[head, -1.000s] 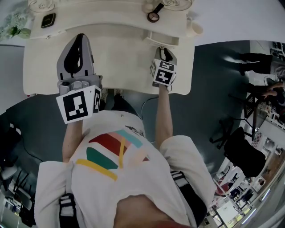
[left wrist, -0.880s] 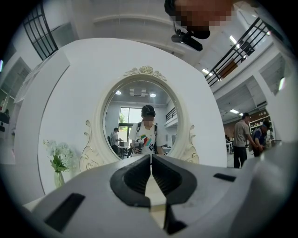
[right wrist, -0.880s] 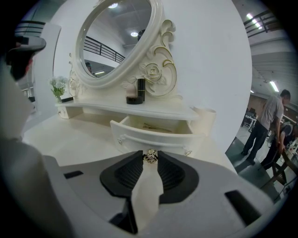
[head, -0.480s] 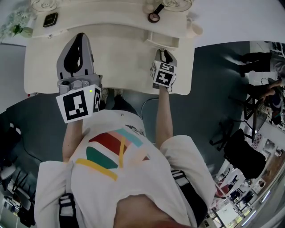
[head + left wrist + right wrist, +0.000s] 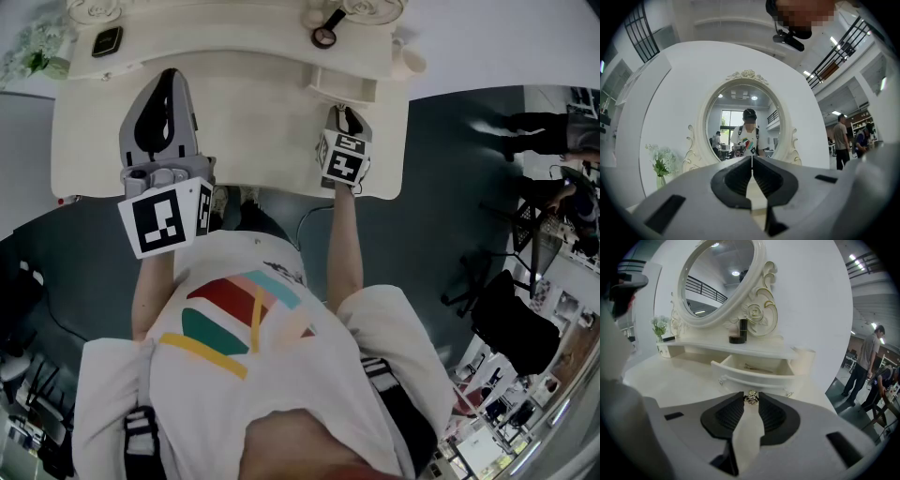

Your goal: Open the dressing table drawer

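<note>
From the head view, the left tool [image 5: 169, 84] hovers over the cream tabletop [image 5: 253, 141], while the right tool [image 5: 343, 112] meets the pulled-out drawer [image 5: 343, 86]. In the left gripper view its jaws are pressed together and empty, facing a mirror [image 5: 740, 122]. In the right gripper view the jaws clamp the drawer's knob [image 5: 750, 398].

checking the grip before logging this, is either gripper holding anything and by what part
The right gripper is shut on the small gold knob of the drawer, pinched at the jaw tips. The left gripper is shut on nothing.
</note>
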The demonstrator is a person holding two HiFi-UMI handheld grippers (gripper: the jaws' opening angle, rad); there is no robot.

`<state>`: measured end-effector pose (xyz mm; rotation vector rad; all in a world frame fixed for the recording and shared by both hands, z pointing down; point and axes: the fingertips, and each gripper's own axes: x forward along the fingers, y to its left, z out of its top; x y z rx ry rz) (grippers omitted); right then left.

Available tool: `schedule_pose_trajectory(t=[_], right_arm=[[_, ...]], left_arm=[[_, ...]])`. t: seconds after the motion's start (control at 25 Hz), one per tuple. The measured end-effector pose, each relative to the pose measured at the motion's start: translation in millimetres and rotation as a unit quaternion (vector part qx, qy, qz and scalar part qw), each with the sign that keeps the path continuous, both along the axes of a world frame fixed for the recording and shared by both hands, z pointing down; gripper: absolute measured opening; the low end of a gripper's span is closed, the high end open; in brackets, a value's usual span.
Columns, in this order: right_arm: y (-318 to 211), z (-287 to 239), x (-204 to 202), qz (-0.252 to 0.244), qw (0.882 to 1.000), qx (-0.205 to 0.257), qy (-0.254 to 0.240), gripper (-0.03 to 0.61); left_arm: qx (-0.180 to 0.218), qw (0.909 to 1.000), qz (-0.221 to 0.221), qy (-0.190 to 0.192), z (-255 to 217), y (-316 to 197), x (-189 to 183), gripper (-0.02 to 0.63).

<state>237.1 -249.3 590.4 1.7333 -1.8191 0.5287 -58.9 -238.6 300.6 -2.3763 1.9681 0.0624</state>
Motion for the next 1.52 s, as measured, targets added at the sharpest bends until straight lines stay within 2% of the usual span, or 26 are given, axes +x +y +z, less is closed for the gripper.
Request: schedule_pose_trajectory(t=[0.8,1.04,1.16,1.24,1.36,1.52], right_arm=[[7,0,-1,0.009,1.0,0.001,0.005,0.084],[7,-2,-1,0.018,1.0,0.011,-0.004,0.091],[9,-8,0,0.032,0.999,0.013,-0.029,0.098],[9,-23,4,0.055,0.997,0.029,-0.05,0.098],[5,-61,6,0.082,0.992,0.077,-0.055,0.063],[-10,-129,-5,0.081,0.983,0.157,-0.046,0.017]], left_arm=[[-0.001,1.0,0.003,0.005,1,-1,-10,0.011],[-0.001,1.0,0.005,0.007,0,0,-11,0.011],[0.002,0.9999,0.008,0.009,-1,1,-10,0.011],[0.004,0.9999,0.01,0.012,-1,2,-9,0.011],[0.006,0.9997,0.012,0.018,-3,5,-10,0.011],[0.008,0.9995,0.014,0.027,-10,6,-16,0.011]])
